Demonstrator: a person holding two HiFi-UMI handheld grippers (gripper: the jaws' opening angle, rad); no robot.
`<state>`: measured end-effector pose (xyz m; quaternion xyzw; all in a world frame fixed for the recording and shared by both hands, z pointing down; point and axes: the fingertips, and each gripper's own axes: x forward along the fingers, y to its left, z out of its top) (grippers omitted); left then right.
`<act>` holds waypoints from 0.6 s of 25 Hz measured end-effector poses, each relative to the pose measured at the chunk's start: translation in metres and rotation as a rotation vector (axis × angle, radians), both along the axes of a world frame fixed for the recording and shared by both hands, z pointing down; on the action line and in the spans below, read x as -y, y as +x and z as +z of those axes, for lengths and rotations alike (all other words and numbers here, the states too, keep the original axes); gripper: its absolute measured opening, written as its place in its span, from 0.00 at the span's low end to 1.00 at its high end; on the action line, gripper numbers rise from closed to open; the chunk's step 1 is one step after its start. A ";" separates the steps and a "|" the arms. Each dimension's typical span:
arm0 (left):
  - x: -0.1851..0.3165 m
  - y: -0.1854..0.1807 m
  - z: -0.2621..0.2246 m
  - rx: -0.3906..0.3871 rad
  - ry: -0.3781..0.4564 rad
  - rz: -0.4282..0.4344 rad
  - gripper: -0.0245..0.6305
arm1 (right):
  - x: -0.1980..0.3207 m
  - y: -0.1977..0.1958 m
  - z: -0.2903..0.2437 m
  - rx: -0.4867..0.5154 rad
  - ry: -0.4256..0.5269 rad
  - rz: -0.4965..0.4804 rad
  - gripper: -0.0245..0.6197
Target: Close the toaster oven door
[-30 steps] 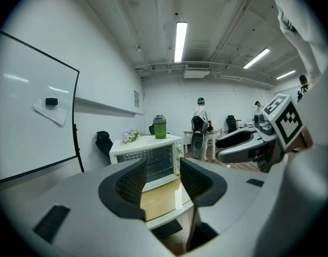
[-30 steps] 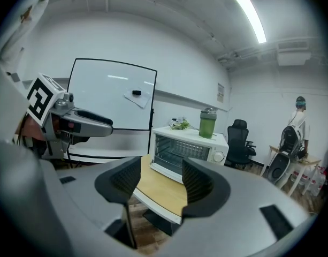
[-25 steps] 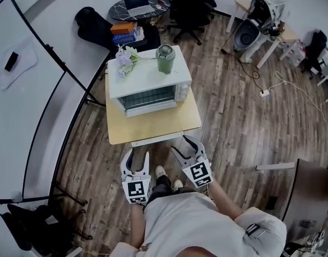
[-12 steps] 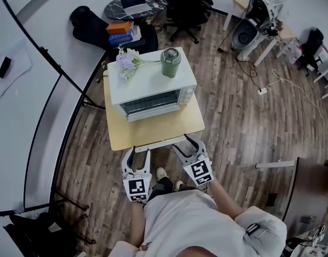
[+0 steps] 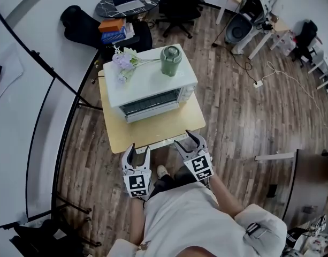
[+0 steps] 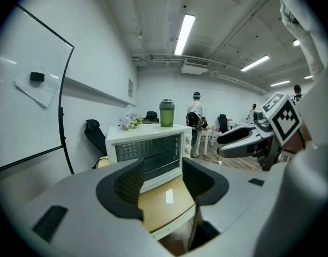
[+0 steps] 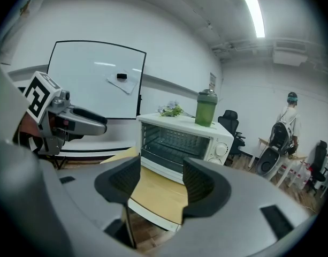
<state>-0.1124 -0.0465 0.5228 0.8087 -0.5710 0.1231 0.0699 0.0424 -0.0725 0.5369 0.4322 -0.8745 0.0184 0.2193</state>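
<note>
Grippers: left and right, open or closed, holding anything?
Left gripper: open, jaws just been opening, nothing between them.
Right gripper: open, just been opening, empty.

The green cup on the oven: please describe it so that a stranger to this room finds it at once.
A small light-wood table carries a white toaster oven. On the oven's flat top, toward the right end in the head view, stands the green cup. Unlike the pale flowers lying beside it, it is upright, green and lidded.

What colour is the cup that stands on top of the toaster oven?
The cup is green; the right gripper view shows it best.
</note>
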 end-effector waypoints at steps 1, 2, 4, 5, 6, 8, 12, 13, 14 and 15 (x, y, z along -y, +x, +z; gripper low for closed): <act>0.002 -0.001 0.003 -0.001 -0.008 0.001 0.37 | 0.002 0.001 0.003 -0.004 -0.008 0.006 0.43; 0.003 -0.001 0.007 0.000 -0.017 0.003 0.38 | 0.003 0.002 0.007 -0.008 -0.015 0.012 0.43; 0.005 -0.002 0.015 0.001 -0.036 0.006 0.38 | 0.005 0.003 0.015 -0.018 -0.031 0.019 0.43; 0.006 -0.002 0.019 0.000 -0.045 0.005 0.39 | 0.006 0.004 0.019 -0.023 -0.039 0.020 0.43; 0.007 -0.003 0.023 -0.001 -0.055 0.004 0.39 | 0.008 0.005 0.023 -0.028 -0.048 0.021 0.43; 0.009 -0.003 0.032 -0.002 -0.076 0.000 0.40 | 0.010 0.006 0.033 -0.038 -0.066 0.019 0.44; 0.012 -0.002 0.055 0.005 -0.119 -0.007 0.41 | 0.013 0.011 0.059 -0.061 -0.114 0.015 0.45; 0.013 -0.002 0.060 0.006 -0.129 -0.009 0.41 | 0.013 0.013 0.065 -0.066 -0.127 0.013 0.45; 0.014 -0.002 0.064 0.006 -0.139 -0.013 0.41 | 0.013 0.014 0.070 -0.070 -0.140 0.011 0.45; 0.015 -0.002 0.068 0.005 -0.147 -0.016 0.41 | 0.014 0.015 0.076 -0.074 -0.151 0.008 0.45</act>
